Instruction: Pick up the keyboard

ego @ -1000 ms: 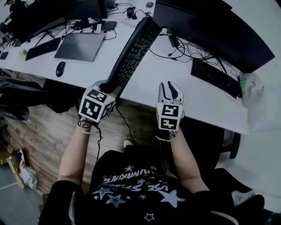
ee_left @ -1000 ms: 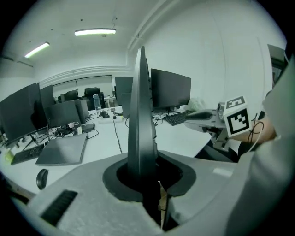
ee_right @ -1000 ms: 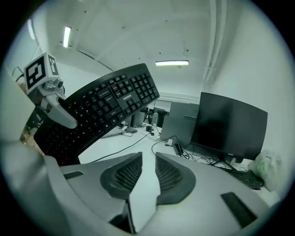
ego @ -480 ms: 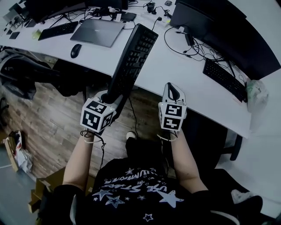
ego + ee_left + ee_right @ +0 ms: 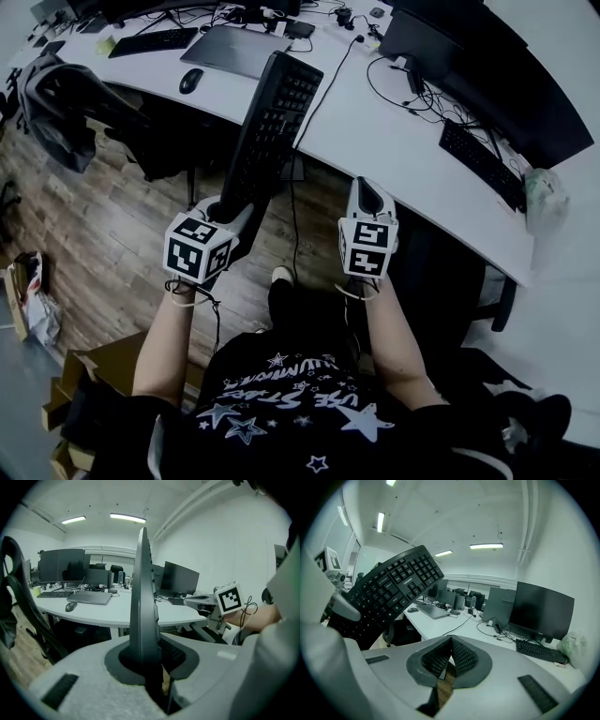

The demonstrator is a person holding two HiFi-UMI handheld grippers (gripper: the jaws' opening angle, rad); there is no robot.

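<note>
My left hand-held gripper [image 5: 223,212] clamps one end of the slim black keyboard [image 5: 270,127], its length pointing away from me; my right hand-held gripper [image 5: 367,193] is closed, empty.

Black short-sleeved T-shirt [image 5: 281,403] printed with pale stars and lettering.

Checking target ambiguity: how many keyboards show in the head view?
3. One keyboard held in the left gripper; a second keyboard at the desk's far left; a third keyboard at its right. Others may be hidden.
</note>
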